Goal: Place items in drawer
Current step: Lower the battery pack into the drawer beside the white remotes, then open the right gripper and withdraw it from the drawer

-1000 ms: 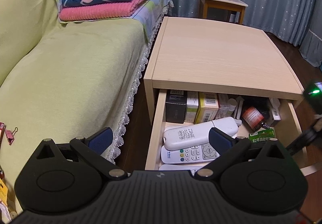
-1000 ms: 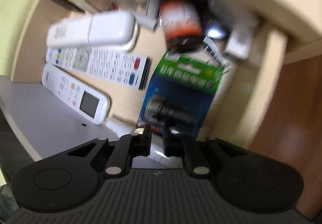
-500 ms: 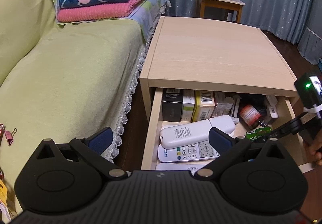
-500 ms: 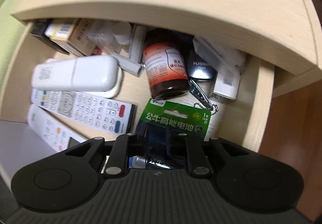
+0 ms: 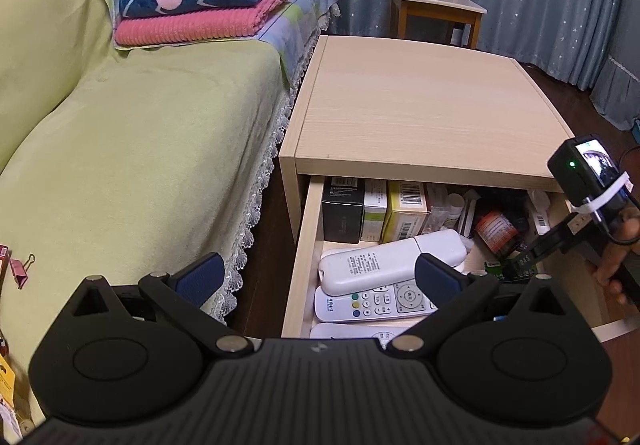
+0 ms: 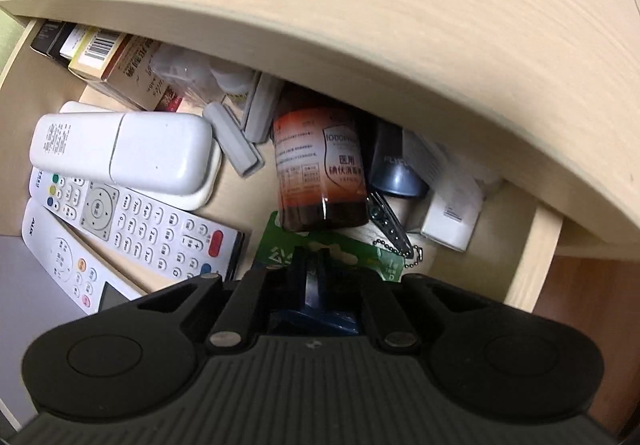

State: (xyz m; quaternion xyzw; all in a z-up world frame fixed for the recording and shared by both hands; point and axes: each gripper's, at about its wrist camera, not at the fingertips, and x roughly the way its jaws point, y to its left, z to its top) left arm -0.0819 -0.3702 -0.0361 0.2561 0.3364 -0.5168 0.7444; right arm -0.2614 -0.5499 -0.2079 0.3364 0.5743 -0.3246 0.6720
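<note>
Two blue-padded fingers of the left gripper [image 5: 318, 275] stand wide apart with nothing between them, hovering in front of the open drawer [image 5: 303, 245] of the pale wooden table [image 5: 420, 109]. Along the drawer's back sit a black box [image 5: 343, 215], a white box [image 5: 375, 211] and a yellow box [image 5: 406, 211] side by side. In front of them a white remote lies face down [image 5: 392, 261] on top of a button-up remote [image 5: 376, 299], with a third remote [image 5: 348, 331] just peeking out nearest the camera. Over to the right, the right gripper [image 5: 520, 259] dips into the drawer, a hand [image 5: 618, 249] behind it. Left of the table runs the green-covered sofa [image 5: 140, 149], with folded blankets [image 5: 204, 11] stacked at its far end.

Now the right wrist camera, looking straight into the drawer [image 6: 524, 257]: the right gripper [image 6: 310, 265] has its fingers nearly together, and whether they pinch the green battery pack [image 6: 384, 259] lying flat just under them, I cannot tell. That pack sits on the drawer floor, touching the brown medicine bottle [image 6: 320, 169] lying on its side. A nail clipper on a ball chain [image 6: 390, 223] rests right of the bottle, with a dark grey device [image 6: 394, 173] and a small white box [image 6: 450, 217] beyond. Three remotes fill the left side.
</note>
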